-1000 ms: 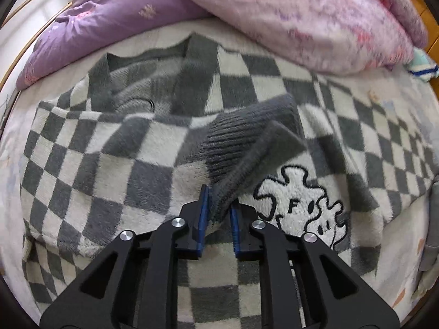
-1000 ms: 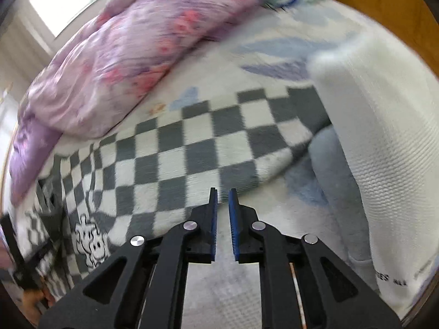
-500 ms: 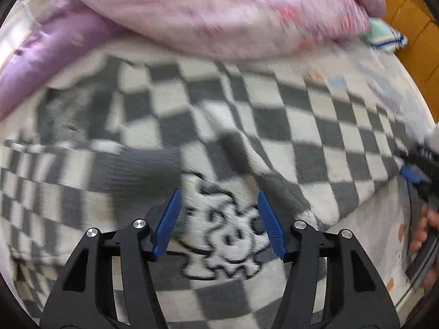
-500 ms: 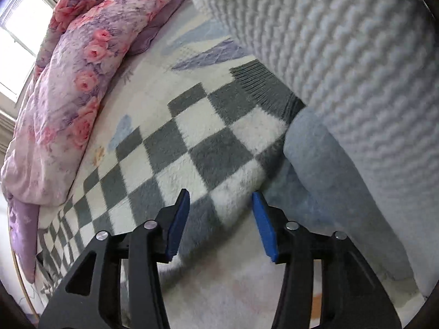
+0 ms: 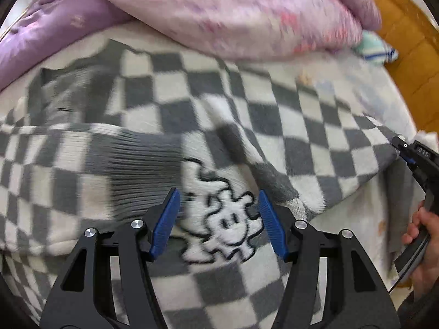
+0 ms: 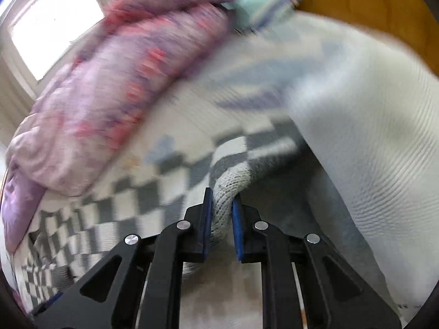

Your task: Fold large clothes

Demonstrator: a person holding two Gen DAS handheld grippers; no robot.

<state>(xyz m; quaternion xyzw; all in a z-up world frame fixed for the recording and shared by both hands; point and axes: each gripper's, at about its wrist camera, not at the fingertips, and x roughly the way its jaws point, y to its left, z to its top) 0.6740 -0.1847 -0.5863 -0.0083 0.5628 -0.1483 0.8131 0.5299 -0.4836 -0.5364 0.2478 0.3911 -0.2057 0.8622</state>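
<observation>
A grey-and-white checkered sweater (image 5: pixel 247 126) lies spread on the bed, one sleeve folded across its chest with the ribbed cuff (image 5: pixel 142 161) beside a white cartoon patch (image 5: pixel 225 222). My left gripper (image 5: pixel 219 222) is open and empty, just above the patch. My right gripper (image 6: pixel 221 219) is shut on the end of the sweater's other sleeve (image 6: pixel 233 181) and lifts it slightly. The right gripper also shows at the right edge of the left wrist view (image 5: pixel 403 150), at the sleeve's end.
A pink floral quilt (image 5: pixel 233 13) and a purple quilt (image 5: pixel 55 33) are heaped along the far side. A white knit garment (image 6: pixel 370 137) lies at the right, close to the right gripper. A wooden headboard (image 5: pixel 406 35) rises behind.
My left gripper let go of the folded sleeve cuff and opened. My right gripper opened, moved to the other sleeve's end and shut on it.
</observation>
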